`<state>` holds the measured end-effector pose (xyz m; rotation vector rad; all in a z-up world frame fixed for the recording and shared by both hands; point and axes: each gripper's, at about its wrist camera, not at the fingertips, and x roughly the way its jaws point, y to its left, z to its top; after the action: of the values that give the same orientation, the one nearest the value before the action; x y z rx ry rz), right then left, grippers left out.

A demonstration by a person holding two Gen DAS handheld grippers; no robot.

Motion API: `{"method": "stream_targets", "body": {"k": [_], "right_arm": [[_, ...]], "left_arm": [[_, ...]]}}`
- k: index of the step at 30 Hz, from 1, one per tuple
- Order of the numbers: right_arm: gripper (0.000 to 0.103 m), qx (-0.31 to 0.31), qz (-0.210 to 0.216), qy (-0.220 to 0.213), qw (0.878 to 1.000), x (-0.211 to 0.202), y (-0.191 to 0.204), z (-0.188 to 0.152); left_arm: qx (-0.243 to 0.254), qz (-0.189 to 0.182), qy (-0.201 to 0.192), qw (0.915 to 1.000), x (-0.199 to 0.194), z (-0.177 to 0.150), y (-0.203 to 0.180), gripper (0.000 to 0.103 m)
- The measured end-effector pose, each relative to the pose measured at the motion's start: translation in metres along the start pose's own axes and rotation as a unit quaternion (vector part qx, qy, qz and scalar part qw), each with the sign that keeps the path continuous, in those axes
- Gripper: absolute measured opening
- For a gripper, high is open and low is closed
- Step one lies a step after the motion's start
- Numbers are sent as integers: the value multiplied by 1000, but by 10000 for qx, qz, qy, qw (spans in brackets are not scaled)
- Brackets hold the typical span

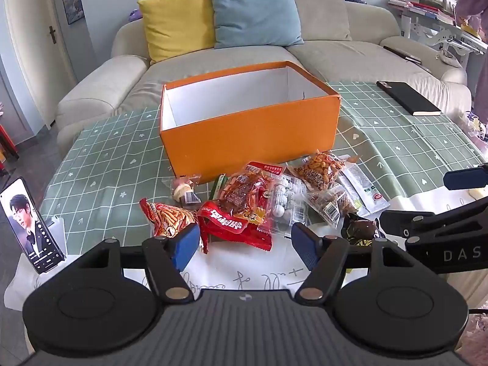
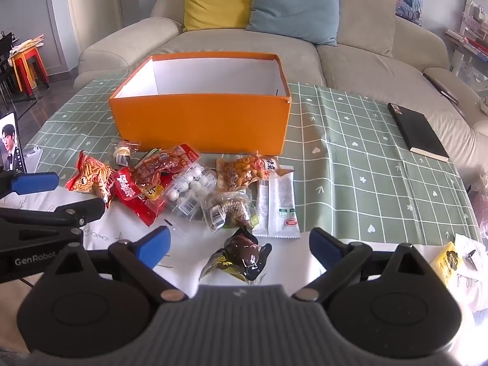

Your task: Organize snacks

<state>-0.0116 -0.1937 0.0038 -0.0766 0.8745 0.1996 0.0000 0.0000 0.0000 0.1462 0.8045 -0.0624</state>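
Observation:
An open orange box (image 1: 250,131) with a white, empty inside stands on the green checked tablecloth; it also shows in the right wrist view (image 2: 201,125). Several snack packets lie in a pile in front of it: a red packet (image 1: 235,225), a strip-snack bag (image 1: 167,216), a clear pack of white balls (image 1: 285,204), a peanut pack (image 1: 320,167) and white sachets (image 2: 277,204). A dark brown packet (image 2: 244,256) lies nearest. My left gripper (image 1: 244,245) is open, just short of the red packet. My right gripper (image 2: 239,245) is open, with the dark brown packet between its fingers.
A black notebook (image 2: 418,131) lies at the table's right. A phone (image 1: 30,225) on a stand plays video at the left. A yellow packet (image 2: 448,259) sits at the right edge. A sofa with cushions (image 1: 253,15) stands behind the table.

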Motion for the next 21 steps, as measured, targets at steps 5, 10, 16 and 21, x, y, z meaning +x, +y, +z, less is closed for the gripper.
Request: {"method": "stream_targets", "body": {"k": [5,10,16,21], "right_arm": [[95,0,-3,0,10000,0,0,0],[95,3,-2,7,10000,0,0,0],[95,4,-3,13,10000,0,0,0],[95,15,-8,25,10000,2,0,-1]], "left_arm": [[-1,0,3,10000,0,0,0,81],[1,0,-2,10000,0,0,0,81],[-2,-3,8,10000,0,0,0,81],[-6,-6,9,10000,0,0,0,81]]}}
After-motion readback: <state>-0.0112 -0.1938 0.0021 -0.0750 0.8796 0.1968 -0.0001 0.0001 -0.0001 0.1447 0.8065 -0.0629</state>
